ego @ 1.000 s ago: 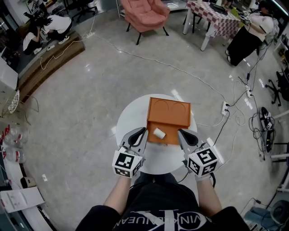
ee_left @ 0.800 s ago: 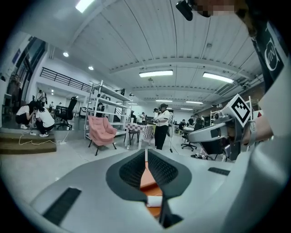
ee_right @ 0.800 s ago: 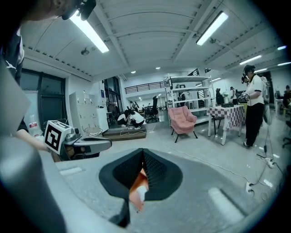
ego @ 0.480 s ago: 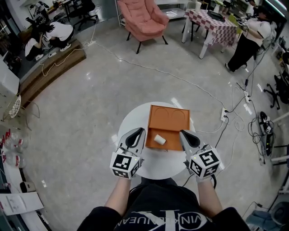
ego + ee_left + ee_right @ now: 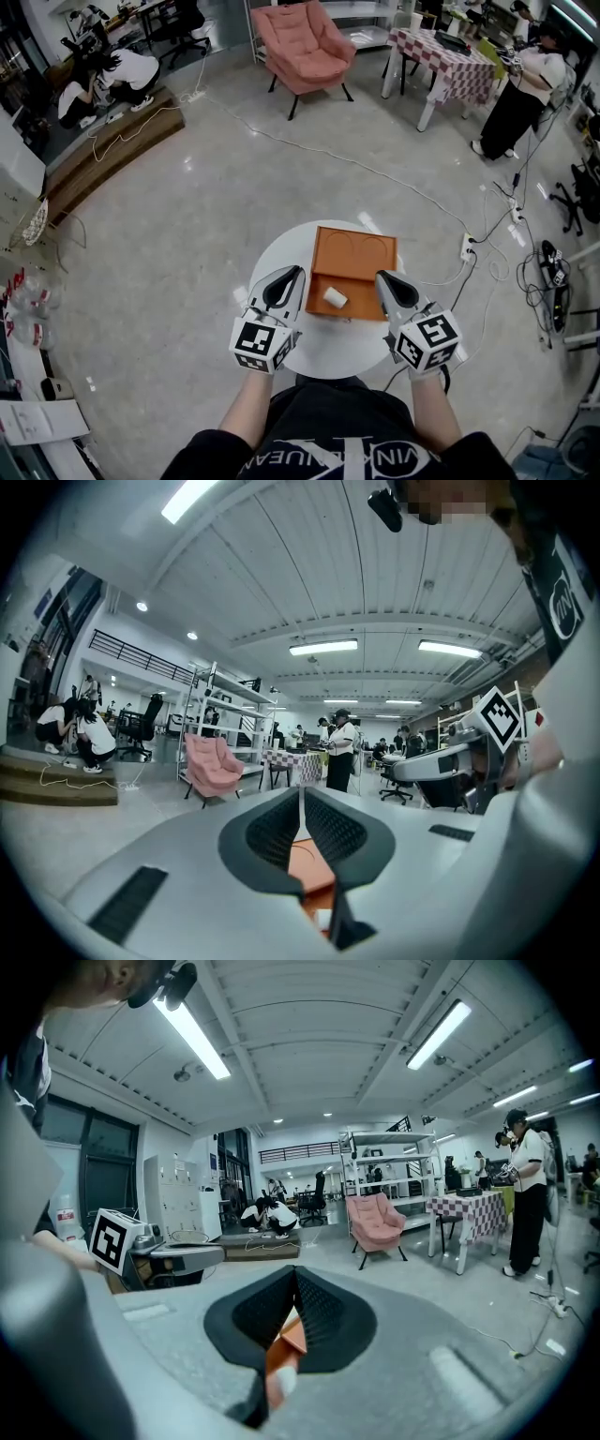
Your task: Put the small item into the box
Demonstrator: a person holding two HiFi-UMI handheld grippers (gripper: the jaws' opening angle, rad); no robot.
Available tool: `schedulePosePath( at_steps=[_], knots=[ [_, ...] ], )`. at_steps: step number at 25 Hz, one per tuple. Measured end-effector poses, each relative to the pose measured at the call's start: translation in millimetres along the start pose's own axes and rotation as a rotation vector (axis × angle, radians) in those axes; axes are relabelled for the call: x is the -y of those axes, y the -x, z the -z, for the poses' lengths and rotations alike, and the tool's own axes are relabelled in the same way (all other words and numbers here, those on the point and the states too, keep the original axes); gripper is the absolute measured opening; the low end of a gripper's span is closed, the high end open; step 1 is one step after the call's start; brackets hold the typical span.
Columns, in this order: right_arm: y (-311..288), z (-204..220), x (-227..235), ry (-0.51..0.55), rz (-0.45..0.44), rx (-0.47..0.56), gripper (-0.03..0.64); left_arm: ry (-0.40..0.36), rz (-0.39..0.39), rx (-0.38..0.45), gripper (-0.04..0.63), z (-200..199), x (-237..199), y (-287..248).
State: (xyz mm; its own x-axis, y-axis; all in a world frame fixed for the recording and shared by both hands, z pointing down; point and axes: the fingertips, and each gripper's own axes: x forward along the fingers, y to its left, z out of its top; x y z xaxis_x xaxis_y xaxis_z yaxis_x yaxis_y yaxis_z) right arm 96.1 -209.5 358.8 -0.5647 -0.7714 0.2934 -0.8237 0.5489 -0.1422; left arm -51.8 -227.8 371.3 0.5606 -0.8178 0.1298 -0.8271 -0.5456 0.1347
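From the head view, we see the orange box (image 5: 352, 246) lying open on the round white table (image 5: 272, 258), toward its far right edge. The small white item (image 5: 335, 298) sits inside the box's near half. Our left gripper (image 5: 294, 272) and right gripper (image 5: 383, 277) flank that near half. In the left gripper view, the jaws are pressed together, holding nothing. In the right gripper view, the jaws likewise meet on nothing.
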Motion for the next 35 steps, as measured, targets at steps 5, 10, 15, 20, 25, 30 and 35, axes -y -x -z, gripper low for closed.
schedulePosePath(
  at_steps=[5,10,15,20,25,30,35],
  knots=[
    [-3.3,-4.6,-0.9,-0.004,0.0,0.011,0.006,0.004,-0.012,0.018,0.023,-6.5,-5.9,1.5],
    [-3.4,-4.3,-1.1,-0.004,0.009,0.013,0.006,0.01,-0.013,0.023,0.023,-6.2,-6.3,3.9],
    [-4.2,-2.0,-3.7,0.006,-0.008,0.018,0.006,0.02,-0.021,0.023,0.023,-2.4,-9.8,6.7],
    [-3.4,-2.1,-6.7,0.004,-0.012,0.013,0.006,0.031,-0.03,0.007,0.023,0.6,-13.4,13.1],
    [-6.2,4.8,-6.2,-0.008,-0.004,0.007,0.006,0.037,-0.029,-0.004,0.023,9.8,-14.8,14.1],
    [-5.3,6.5,-7.4,-0.011,0.0,0.002,0.006,0.039,-0.025,-0.007,0.023,10.8,-14.1,14.4],
    [-4.7,10.6,-6.7,-0.014,0.011,-0.006,0.006,0.044,-0.025,-0.009,0.023,14.2,-14.9,15.3]
  ],
)
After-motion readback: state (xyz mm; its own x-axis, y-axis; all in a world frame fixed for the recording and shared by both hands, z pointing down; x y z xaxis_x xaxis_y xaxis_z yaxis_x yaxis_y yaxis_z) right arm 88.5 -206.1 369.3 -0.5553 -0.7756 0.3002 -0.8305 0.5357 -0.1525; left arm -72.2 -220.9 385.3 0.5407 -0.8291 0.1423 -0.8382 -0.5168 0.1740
